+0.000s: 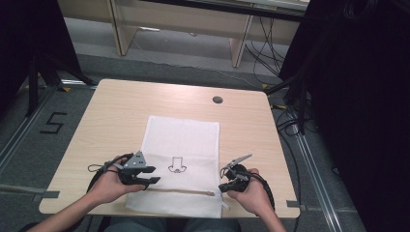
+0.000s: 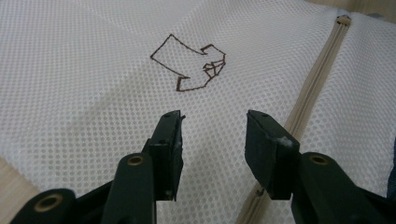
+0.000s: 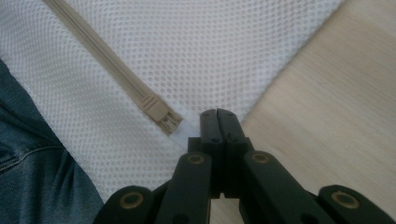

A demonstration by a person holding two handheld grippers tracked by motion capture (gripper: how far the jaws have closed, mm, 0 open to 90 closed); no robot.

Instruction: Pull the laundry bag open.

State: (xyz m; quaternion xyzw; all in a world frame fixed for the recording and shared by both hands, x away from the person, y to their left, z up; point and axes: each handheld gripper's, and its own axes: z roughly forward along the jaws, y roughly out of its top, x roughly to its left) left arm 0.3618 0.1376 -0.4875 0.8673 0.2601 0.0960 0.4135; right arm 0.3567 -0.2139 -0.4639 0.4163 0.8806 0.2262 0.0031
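Observation:
A white mesh bag (image 1: 181, 140) lies flat on the wooden table (image 1: 116, 111), printed with a small brown line drawing (image 1: 177, 165). A beige zipper (image 1: 179, 192) runs along its near edge. My left gripper (image 1: 153, 175) sits at the bag's near left, and its jaws stand open over the mesh (image 2: 93, 70) with nothing between them (image 2: 214, 123), the drawing (image 2: 189, 63) just ahead. My right gripper (image 1: 222, 186) rests at the bag's near right corner. Its jaws are shut (image 3: 217, 112) right beside the zipper's end (image 3: 161, 116) and a white tab. Whether fabric is pinched cannot be told.
A round grommet (image 1: 217, 100) sits in the table's far side. The near table edge runs just below both hands, with blue jeans (image 3: 32, 163) under it. Black curtains and cables (image 1: 290, 121) flank the table on the right, and a stand (image 1: 34, 82) on the left.

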